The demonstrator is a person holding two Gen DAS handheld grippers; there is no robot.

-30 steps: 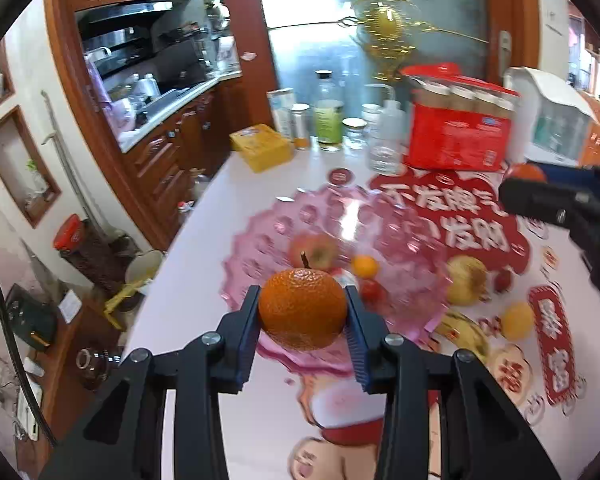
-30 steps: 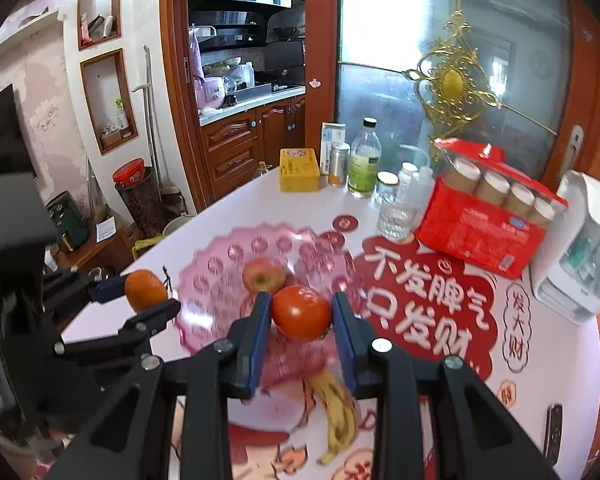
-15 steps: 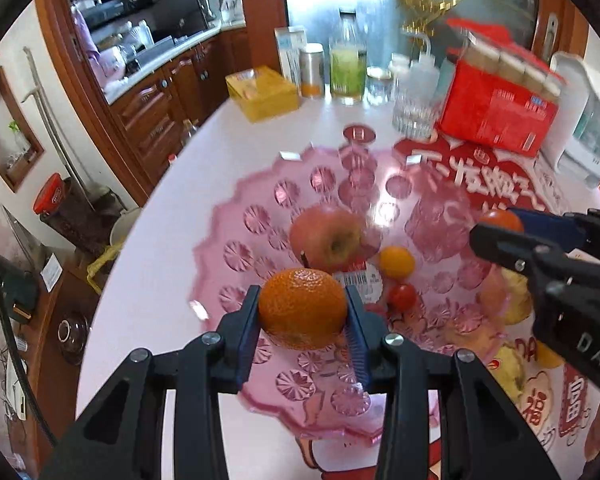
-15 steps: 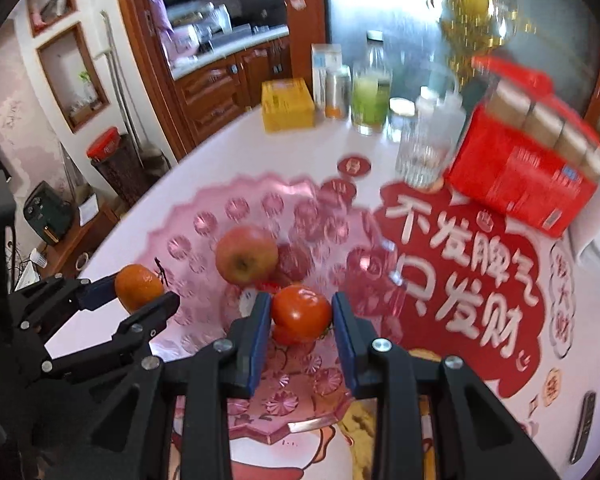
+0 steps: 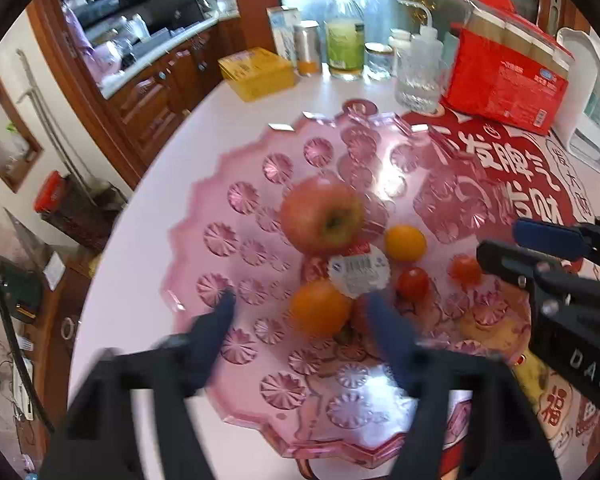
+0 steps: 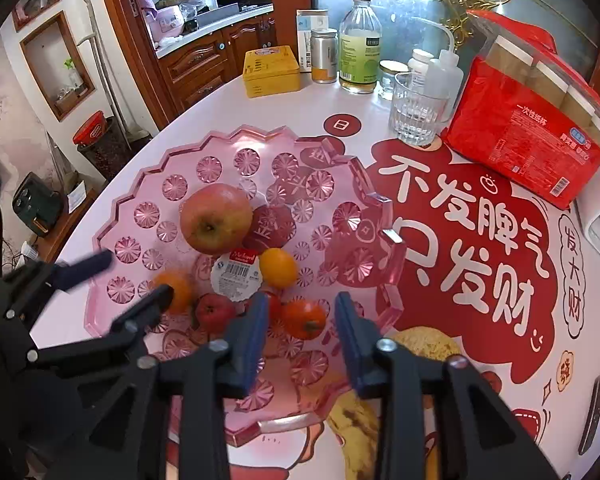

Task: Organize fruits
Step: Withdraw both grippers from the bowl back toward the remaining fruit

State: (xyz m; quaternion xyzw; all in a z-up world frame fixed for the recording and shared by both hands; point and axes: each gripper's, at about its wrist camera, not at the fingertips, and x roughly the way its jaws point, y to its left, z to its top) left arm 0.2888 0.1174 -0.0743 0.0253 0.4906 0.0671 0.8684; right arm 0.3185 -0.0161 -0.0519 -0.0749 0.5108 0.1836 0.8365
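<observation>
White tabletop with a big red mat (image 6: pixel 472 240) printed with white characters fills both views, wooden kitchen cabinets (image 6: pixel 204 60) lying beyond it at the far left. A pink cut-glass tray (image 6: pixel 148 184) with a zigzag rim sits on the table, its right edge overlapping the mat. In the tray, an apple (image 6: pixel 216 218) lies at the centre with its stem dimple tipped toward the near side; a small yellow-orange citrus (image 6: pixel 278 268) rests just right of a round labelled packet (image 6: pixel 236 276). The left gripper (image 5: pixel 300 312) has its jaws spread wide, and the orange (image 5: pixel 319 307) sits on the tray between them, nearer the right finger and free of both; the fingers are blurred. The right gripper (image 6: pixel 302 322) also stands parted, its blue-padded fingers straddling a tomato (image 6: pixel 303 319) that lies on the tray with its stem end turned toward the near right, a gap on either side. Just left of it are two darker red fruits (image 6: pixel 215 312), the nearer one partly hidden behind the left finger. Both grippers point toward the far side of the table, the left one angled across from the tray's left. Along the far edge stand a yellow tin (image 6: pixel 271 72), a bottle of green liquid (image 6: pixel 360 40), a glass tumbler (image 6: pixel 418 110) and a red package (image 6: pixel 528 120). A banana (image 6: pixel 354 428) lies on the mat near the tray's near rim, mostly behind the right gripper.
</observation>
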